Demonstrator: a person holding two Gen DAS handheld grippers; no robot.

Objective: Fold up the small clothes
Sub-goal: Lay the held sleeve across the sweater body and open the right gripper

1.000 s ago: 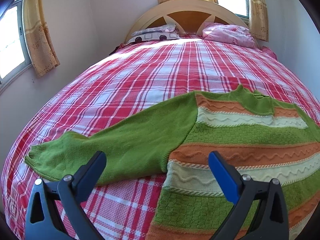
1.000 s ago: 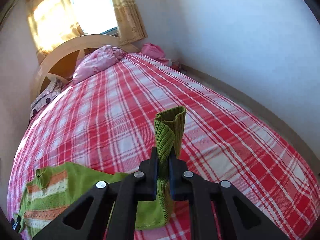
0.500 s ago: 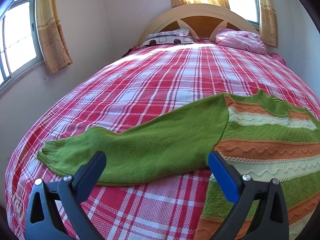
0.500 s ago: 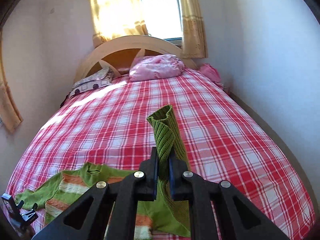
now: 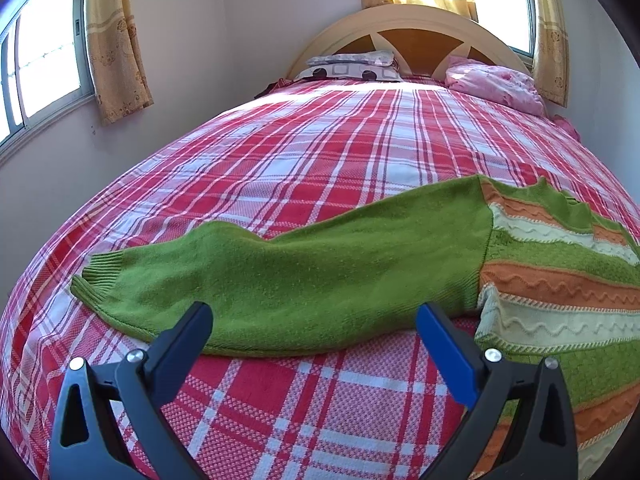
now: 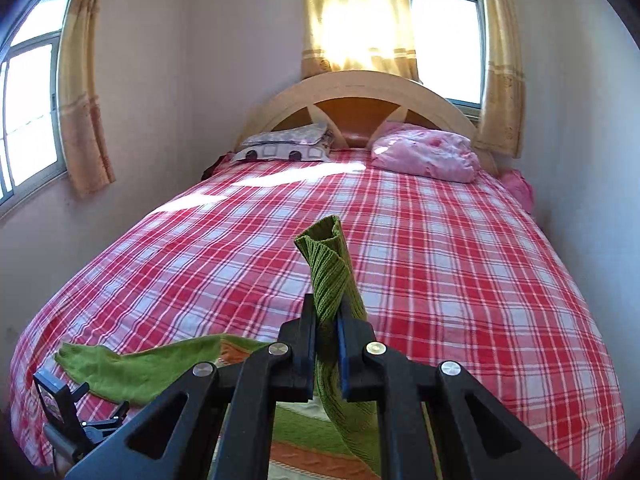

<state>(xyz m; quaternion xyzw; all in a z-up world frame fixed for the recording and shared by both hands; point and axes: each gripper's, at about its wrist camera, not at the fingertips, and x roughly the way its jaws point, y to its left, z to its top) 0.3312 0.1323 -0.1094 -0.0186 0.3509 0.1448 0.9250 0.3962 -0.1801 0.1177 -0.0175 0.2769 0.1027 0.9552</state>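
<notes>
Right wrist view: right tool [image 6: 326, 320] pinches sweater cuff [image 6: 326, 264]; left tool [image 5: 316, 322] spread above sleeve [image 5: 312, 276].

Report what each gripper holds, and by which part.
The right gripper is shut on the sweater's green sleeve, just below the ribbed cuff. The left gripper is open, holding nothing.
</notes>
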